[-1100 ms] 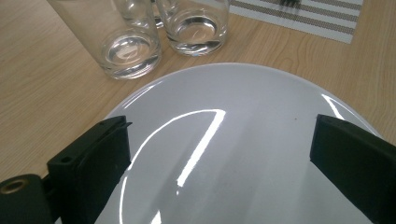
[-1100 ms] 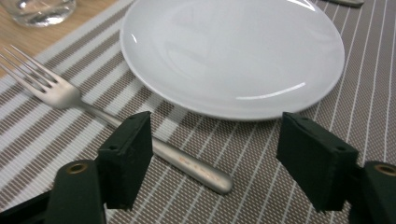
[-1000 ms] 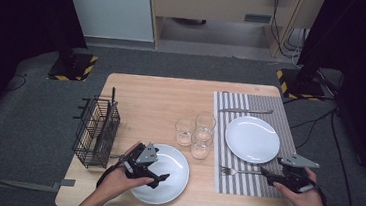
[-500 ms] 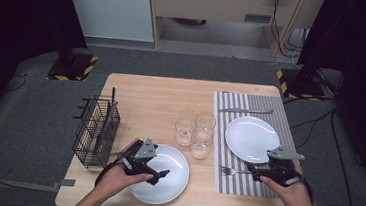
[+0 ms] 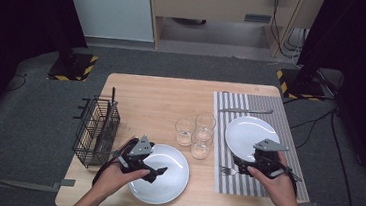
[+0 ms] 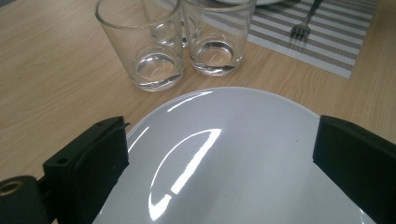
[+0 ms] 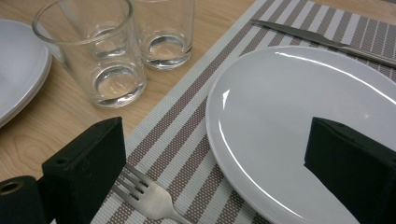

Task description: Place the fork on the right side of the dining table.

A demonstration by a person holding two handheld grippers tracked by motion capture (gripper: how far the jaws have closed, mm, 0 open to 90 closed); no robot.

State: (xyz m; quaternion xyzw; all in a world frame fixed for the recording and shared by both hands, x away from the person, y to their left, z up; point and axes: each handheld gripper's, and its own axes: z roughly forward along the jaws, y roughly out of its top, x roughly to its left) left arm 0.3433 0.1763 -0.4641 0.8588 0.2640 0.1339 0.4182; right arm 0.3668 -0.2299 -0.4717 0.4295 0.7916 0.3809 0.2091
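Right gripper (image 7: 215,158) jaws just opened wide, empty; fork (image 7: 149,198) just below (tines by left jaw).

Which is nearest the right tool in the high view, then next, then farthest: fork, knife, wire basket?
From the right tool:
1. Fork, on the mat just beside its tip.
2. Knife, at the mat's far edge, beyond the plate.
3. Wire basket, at the table's left side.

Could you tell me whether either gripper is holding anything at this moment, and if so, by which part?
Nothing is held. The left gripper stands open over the near plate; the right gripper has just been opening, nothing between its jaws, with the fork lying beneath.
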